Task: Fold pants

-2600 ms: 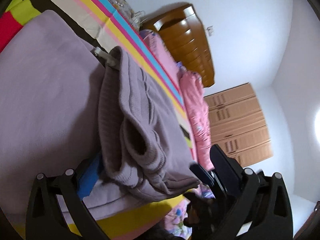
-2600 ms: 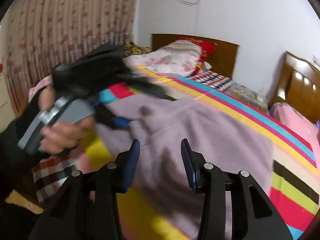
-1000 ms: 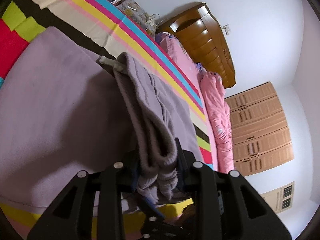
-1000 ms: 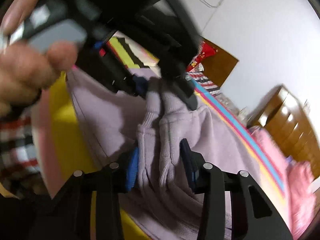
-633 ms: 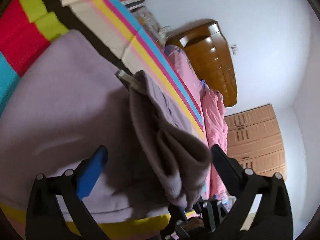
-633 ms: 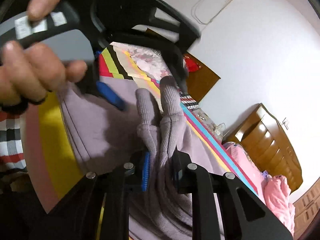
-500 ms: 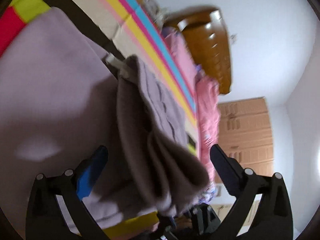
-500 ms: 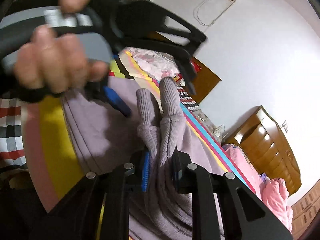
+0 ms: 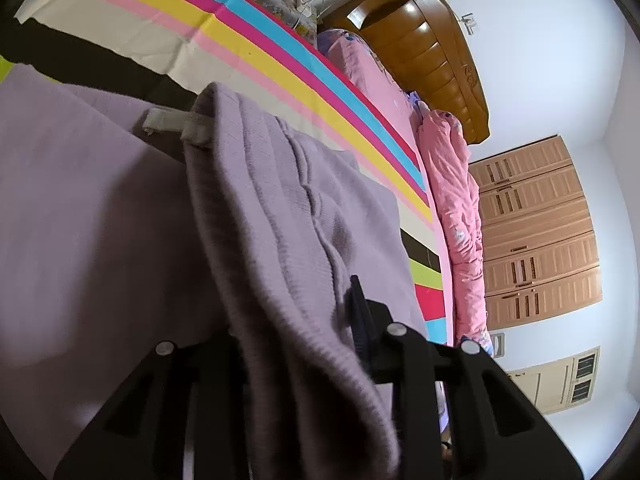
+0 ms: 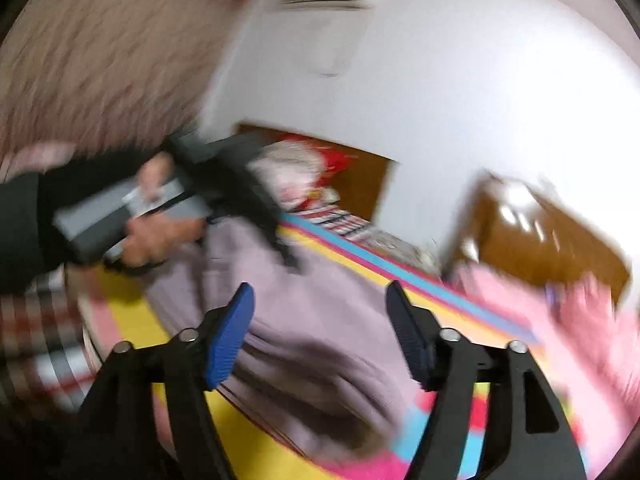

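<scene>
The lilac knit pants [image 9: 80,220] lie spread on a striped bedspread [image 9: 248,40]. My left gripper [image 9: 296,328] is shut on the bunched ribbed cuffs of the pants [image 9: 288,264] and holds them raised over the spread part. In the blurred right wrist view the pants [image 10: 320,320] lie below my right gripper [image 10: 320,320], which is open and empty above them. The hand holding the left gripper [image 10: 240,208] shows at the left of that view, with its fingers in the lilac cloth.
A pink quilt [image 9: 456,216] lies along the bed's far side. A dark wooden headboard [image 9: 432,52] and a wardrobe [image 9: 536,232] stand behind. Pillows [image 10: 304,176] sit at the head of the bed. A pink curtain [image 10: 100,52] hangs at the left.
My left gripper was open and has closed on the cuffs. My right gripper has let go of the cuffs, opened wide and pulled back fast.
</scene>
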`<state>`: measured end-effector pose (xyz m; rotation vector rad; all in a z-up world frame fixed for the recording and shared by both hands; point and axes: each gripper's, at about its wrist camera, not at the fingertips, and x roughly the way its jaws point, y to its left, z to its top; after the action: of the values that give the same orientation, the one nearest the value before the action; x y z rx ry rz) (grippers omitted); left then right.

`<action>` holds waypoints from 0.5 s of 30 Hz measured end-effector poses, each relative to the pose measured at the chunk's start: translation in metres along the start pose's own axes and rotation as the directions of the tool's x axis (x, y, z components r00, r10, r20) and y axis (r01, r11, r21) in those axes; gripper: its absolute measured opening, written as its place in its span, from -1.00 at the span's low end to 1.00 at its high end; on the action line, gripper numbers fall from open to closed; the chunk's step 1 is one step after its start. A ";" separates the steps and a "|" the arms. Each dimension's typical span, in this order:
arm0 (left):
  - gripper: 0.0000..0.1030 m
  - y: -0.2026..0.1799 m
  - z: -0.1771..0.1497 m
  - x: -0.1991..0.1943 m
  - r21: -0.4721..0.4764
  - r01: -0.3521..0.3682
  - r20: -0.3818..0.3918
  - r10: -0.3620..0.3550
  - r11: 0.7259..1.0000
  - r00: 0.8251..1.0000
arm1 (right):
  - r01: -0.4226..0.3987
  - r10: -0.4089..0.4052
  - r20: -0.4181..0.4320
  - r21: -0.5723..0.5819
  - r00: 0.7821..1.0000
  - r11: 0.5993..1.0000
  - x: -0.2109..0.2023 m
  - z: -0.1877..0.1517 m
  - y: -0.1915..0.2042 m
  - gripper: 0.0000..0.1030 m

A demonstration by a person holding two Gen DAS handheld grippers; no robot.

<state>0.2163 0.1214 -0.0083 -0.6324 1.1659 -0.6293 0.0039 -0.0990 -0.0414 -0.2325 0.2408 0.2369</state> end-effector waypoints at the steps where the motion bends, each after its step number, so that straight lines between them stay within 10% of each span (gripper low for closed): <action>1: -0.43 -0.002 0.001 -0.002 0.007 -0.006 0.003 0.006 1.000 1.000 | 0.020 -0.015 -0.053 0.099 0.998 0.995 -0.003 -0.011 -0.023 0.69; 5: -0.43 -0.008 0.000 -0.003 0.017 -0.024 0.012 0.024 1.000 1.000 | 0.050 0.014 -0.268 0.230 0.963 0.972 -0.001 -0.056 -0.047 0.69; 15: -0.59 -0.048 -0.004 -0.023 0.061 -0.031 0.077 0.027 0.998 0.997 | 0.175 -0.110 -0.355 0.157 0.929 0.972 0.042 -0.055 -0.007 0.66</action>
<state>0.2009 0.1057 0.0409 -0.5812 1.0785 -0.6093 0.0338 -0.1106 -0.1027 -0.1024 0.5891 0.0247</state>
